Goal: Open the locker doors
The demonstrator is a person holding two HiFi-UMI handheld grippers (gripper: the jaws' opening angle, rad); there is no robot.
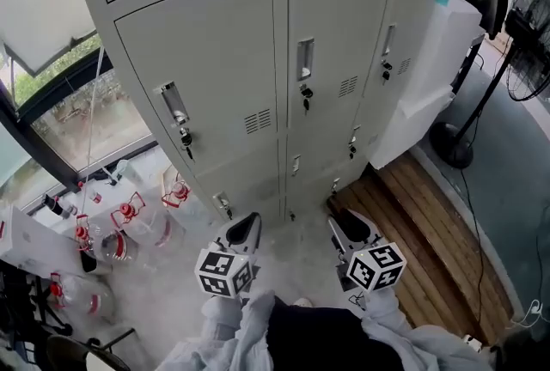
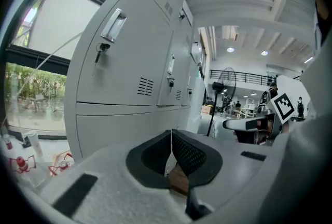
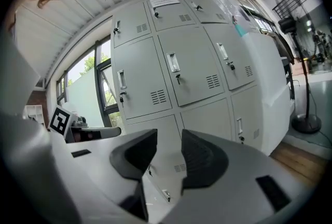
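A bank of grey lockers (image 1: 258, 77) stands before me, all doors closed. The middle-row doors carry recessed handles (image 1: 174, 106) with keys hanging in the locks below them. My left gripper (image 1: 245, 230) is low in front of the left column with its jaws shut on nothing; in the left gripper view its tips meet (image 2: 171, 134) beside the left door (image 2: 119, 62). Apart from the doors, my right gripper (image 1: 348, 226) faces the middle column with a clear gap between its jaws (image 3: 168, 140) and nothing in it. The doors (image 3: 181, 67) fill the right gripper view.
A white panel (image 1: 438, 69) leans on the lockers' right side. A standing fan (image 1: 524, 60) is further right, over grey floor with a cable. Wooden boards (image 1: 430, 232) lie at the lockers' right foot. Red-capped bottles (image 1: 129, 219) crowd the floor left, under a window (image 1: 77, 120).
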